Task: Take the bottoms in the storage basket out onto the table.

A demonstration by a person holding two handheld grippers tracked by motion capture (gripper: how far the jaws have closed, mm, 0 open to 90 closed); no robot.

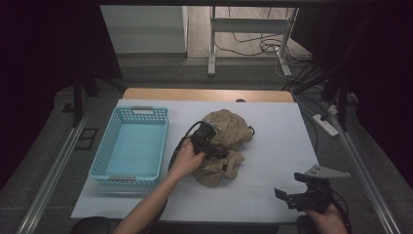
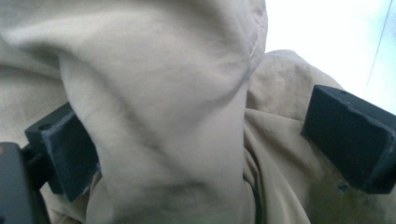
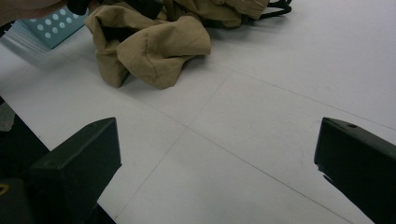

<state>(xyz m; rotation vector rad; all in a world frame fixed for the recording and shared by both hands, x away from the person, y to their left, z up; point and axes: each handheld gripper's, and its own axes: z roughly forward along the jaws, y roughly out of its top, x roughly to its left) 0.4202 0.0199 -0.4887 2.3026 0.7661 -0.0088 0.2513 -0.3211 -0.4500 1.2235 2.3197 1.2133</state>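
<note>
A crumpled tan garment [image 1: 229, 127] lies in a heap at the middle of the white table [image 1: 277, 146]. My left gripper [image 1: 217, 150] rests on the heap, pointing right, with a hand behind it. In the left gripper view a thick fold of the tan garment [image 2: 168, 116] stands between the wide-apart jaws of my left gripper [image 2: 201, 140], and the right jaw is clear of the fold. My right gripper [image 1: 288, 187] hovers near the table's front right corner, open. Its jaws frame bare table in the right gripper view, with the garment [image 3: 149, 46] farther off beyond my right gripper [image 3: 215, 158].
A light blue plastic basket [image 1: 104, 161] with nothing in it stands at the table's left; its corner [image 3: 51, 25] shows in the right gripper view. A black cord end lies at the garment's right edge [image 1: 251, 129]. Bare white table lies to the right and front.
</note>
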